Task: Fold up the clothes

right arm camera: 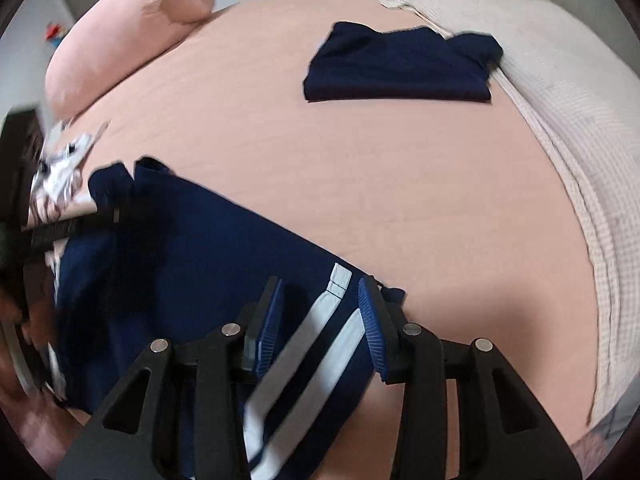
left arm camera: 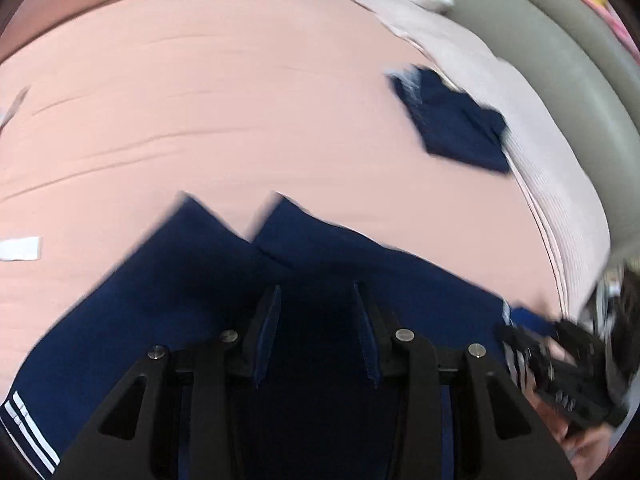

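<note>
A navy garment with white stripes (left arm camera: 180, 280) lies spread on the near part of the peach bed sheet (left arm camera: 240, 100). My left gripper (left arm camera: 316, 290) points down over its dark middle, jaws apart, and the cloth below does not look pinched. My right gripper (right arm camera: 322, 284) stands over the striped edge of the same garment (right arm camera: 208, 240). Its blue pads (right arm camera: 370, 320) are apart, with the white stripes (right arm camera: 320, 340) running between them. A second navy garment (right arm camera: 400, 68), folded, lies farther up the bed. In the left wrist view it (left arm camera: 452, 124) is at the right.
A pale waffle blanket (right arm camera: 560, 100) covers the right side of the bed, and a pink pillow (right arm camera: 120, 32) lies at the far left. Small white scraps (left arm camera: 20, 248) rest on the sheet at the left. The sheet (right arm camera: 360, 180) between the two garments is bare.
</note>
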A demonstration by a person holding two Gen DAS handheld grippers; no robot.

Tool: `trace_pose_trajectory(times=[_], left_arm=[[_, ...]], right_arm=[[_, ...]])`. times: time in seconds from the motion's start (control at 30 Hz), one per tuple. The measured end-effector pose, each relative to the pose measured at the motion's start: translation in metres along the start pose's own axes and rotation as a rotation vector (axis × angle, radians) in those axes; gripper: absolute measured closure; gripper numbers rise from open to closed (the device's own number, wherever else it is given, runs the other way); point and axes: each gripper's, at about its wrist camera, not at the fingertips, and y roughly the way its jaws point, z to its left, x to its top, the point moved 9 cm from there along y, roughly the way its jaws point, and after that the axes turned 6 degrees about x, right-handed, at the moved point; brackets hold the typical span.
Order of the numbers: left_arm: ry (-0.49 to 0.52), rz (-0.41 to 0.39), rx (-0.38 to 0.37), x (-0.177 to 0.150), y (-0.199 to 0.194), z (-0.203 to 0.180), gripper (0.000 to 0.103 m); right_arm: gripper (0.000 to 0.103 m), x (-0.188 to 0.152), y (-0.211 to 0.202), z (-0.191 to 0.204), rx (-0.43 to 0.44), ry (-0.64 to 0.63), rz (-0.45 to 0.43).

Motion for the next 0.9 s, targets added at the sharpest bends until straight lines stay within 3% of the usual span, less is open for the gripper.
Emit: trace_pose_trajectory(times=[0.07,0.23,0.3,0.37,0.47,0.6,0.73,0.9], left_arm=[[-0.049,0.003,-0.034,0.006,0.003,0.012,0.085],[0.015,-0.026,-0.137,0.013,-0.003,0.001,0.085],[0.064,-0.026,-0.183,0.014,-0.007,-0.012,0.085],[0.101,-0.023,-0.156,0.016,0.000,-0.019,0.085],[0.105,-0.004,-0.017,0.020,0.016,-0.005,0.086],[0.064,-0.029,0.020,0.022,0.009,0.002,0.086],[0.137,-0.028,-0.053,0.011,-0.001,-0.018,0.085],[0.259,-0.009,-0.067,-0.018,-0.010,-0.045,0.084]], right_arm=[[0.067,-0.004,-0.002,-0.012,-0.038,0.044,0.019],[0.066,0.011,-0.018,-0.010,0.029,0.089,-0.030],[0.064,0.020,-0.022,-0.008,0.011,0.065,-0.057],[0.064,0.020,-0.014,-0.012,-0.006,0.070,-0.040],[0.067,0.006,-0.004,-0.034,-0.021,0.146,-0.007],[0.065,-0.005,-0.023,-0.059,-0.064,0.204,-0.056],[0.064,-0.005,-0.037,-0.055,0.016,0.226,-0.106],[0.064,-0.017,-0.046,-0.020,0.071,0.201,-0.137]])
